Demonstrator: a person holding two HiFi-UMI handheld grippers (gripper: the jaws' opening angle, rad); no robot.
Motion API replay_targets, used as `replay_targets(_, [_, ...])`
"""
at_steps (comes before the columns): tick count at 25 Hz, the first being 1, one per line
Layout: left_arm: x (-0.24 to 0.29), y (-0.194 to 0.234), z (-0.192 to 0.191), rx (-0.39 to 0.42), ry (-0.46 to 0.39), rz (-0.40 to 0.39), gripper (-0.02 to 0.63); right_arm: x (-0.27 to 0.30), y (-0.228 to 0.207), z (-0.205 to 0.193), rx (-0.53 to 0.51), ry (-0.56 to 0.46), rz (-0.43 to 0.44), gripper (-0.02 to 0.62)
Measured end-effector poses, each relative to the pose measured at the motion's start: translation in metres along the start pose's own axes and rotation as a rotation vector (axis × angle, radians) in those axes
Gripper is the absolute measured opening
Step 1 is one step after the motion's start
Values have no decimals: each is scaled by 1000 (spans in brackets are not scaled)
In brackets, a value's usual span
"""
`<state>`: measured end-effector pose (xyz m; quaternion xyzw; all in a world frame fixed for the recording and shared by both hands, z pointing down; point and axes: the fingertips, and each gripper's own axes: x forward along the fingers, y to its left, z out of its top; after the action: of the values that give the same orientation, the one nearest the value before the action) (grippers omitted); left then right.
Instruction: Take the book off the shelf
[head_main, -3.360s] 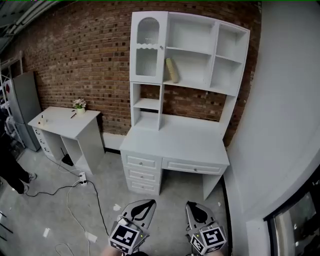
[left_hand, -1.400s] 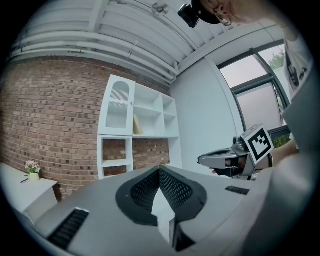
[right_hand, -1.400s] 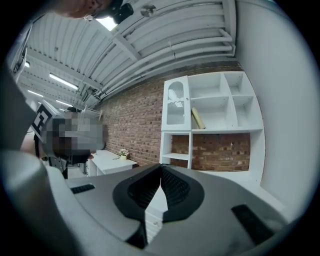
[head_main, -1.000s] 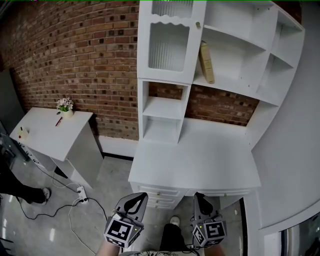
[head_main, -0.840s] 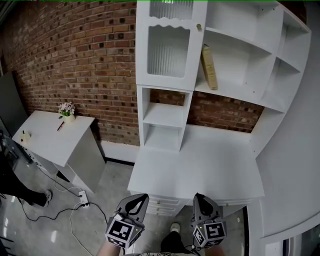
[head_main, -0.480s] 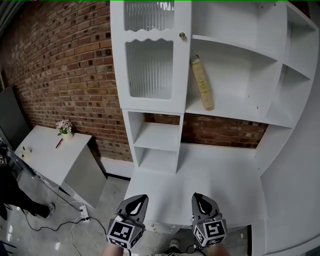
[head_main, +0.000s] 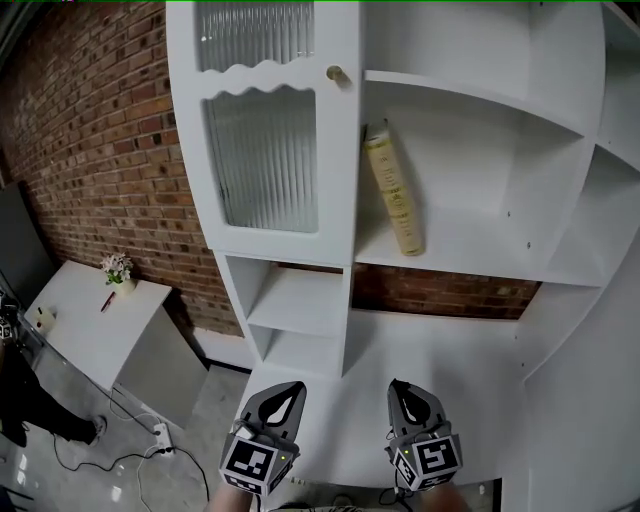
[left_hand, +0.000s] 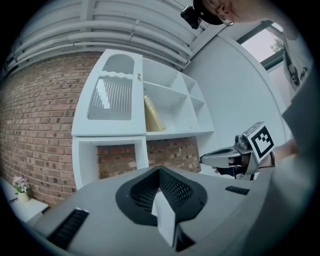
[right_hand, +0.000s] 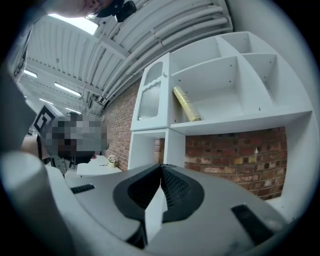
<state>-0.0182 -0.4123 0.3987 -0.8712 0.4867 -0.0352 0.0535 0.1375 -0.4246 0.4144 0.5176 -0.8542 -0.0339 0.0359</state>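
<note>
Upper centre in the head view, the book (head_main: 392, 190) leans on the shelf (head_main: 480, 245), not yet taken. Our left gripper (head_main: 288, 392) and right gripper (head_main: 406, 392) hang low over the desk top (head_main: 450, 340), well apart from it. Left gripper view: we see jaws pressed together, empty. Right gripper view: likewise closed on nothing. A ribbed-glass door (head_main: 262, 150) stands beside the book; nothing blocks our reach.

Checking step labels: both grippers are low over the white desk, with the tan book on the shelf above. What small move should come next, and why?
Probably lift the right gripper toward the tan hardback book and open its jaws. The book leans untouched on the white shelf, well above, while it and the left gripper are shut, empty.
</note>
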Motion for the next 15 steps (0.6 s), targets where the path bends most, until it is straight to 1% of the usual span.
replay_targets(2, [11,10,3,4,-6,-3,9,10,-6,8,-5,-20,-15,8])
replay_targets(5, [24,22,7,-13,-1,-23,9,23,-13,24,-21,-51,-51,8])
replay_targets(9, [37,39,16,-7,-27,-57,9,40,-25,59,-57,-90,-126,8])
replay_targets(10, [40,43,19,-8,-39,-62,9,45,-27,70,-74,-99,-142,30])
replay_targets(11, [42,48,22,-8,-50,-69,9,51,-30,82,-94,-107,-155,82])
replay_targets(13, [47,55,28,1,-66,-86,9,65,-36,109,-130,-132,-184,118])
replay_targets(15, [52,63,31,9,-77,-102,9,80,-47,137,-151,-161,-222,186])
